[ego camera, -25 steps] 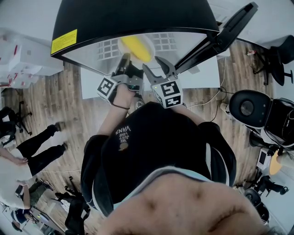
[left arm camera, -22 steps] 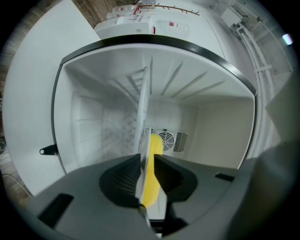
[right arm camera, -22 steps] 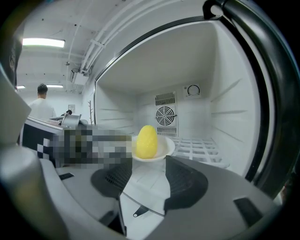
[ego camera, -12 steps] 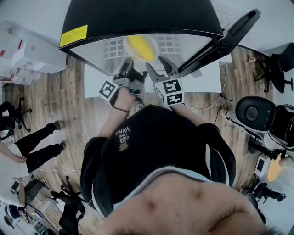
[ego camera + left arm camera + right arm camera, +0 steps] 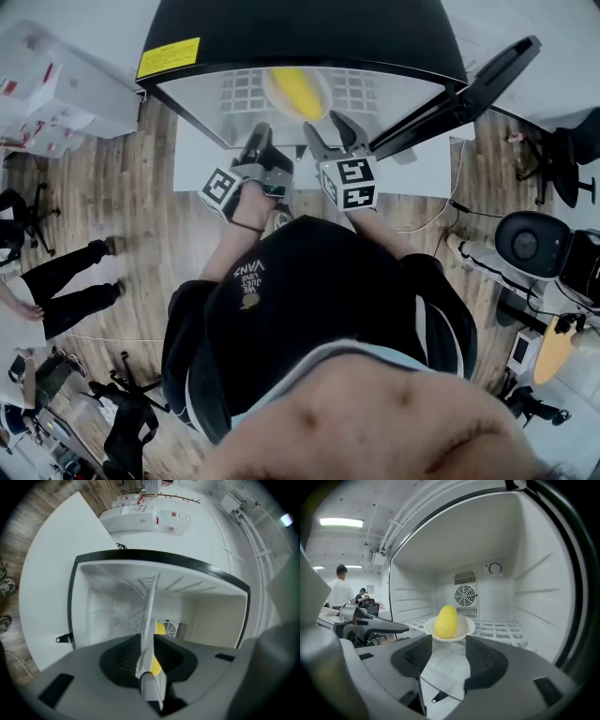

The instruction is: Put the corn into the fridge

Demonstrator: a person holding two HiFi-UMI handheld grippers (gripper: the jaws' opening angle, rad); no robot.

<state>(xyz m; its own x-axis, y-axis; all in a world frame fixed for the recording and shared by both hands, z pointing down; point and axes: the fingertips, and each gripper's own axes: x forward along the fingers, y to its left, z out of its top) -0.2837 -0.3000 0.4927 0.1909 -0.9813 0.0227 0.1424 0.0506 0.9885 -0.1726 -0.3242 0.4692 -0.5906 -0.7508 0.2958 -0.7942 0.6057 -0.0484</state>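
Observation:
A yellow corn (image 5: 300, 91) lies on a small white plate (image 5: 281, 101) on the wire shelf inside the open fridge (image 5: 309, 28). In the right gripper view the corn (image 5: 446, 621) sits straight ahead on its plate (image 5: 465, 628), past the jaws. My right gripper (image 5: 333, 131) is open and empty at the fridge mouth. My left gripper (image 5: 259, 141) is rolled on its side just left of it. Its jaws stand a narrow gap apart, and the shelf edge (image 5: 149, 616) and a sliver of corn (image 5: 160, 629) show through the gap. The left gripper (image 5: 406, 629) also appears at the left of the right gripper view.
The fridge door (image 5: 459, 89) stands open to the right, beside my right gripper. A back wall fan (image 5: 465, 595) sits behind the plate. White boxes (image 5: 56, 94) lie at the left, people (image 5: 56, 281) stand on the wood floor, and office chairs (image 5: 530, 244) are at the right.
The head camera has shifted, so the fridge sits higher and further right in view. Both grippers stay at the fridge mouth, and the corn rests on its plate as before.

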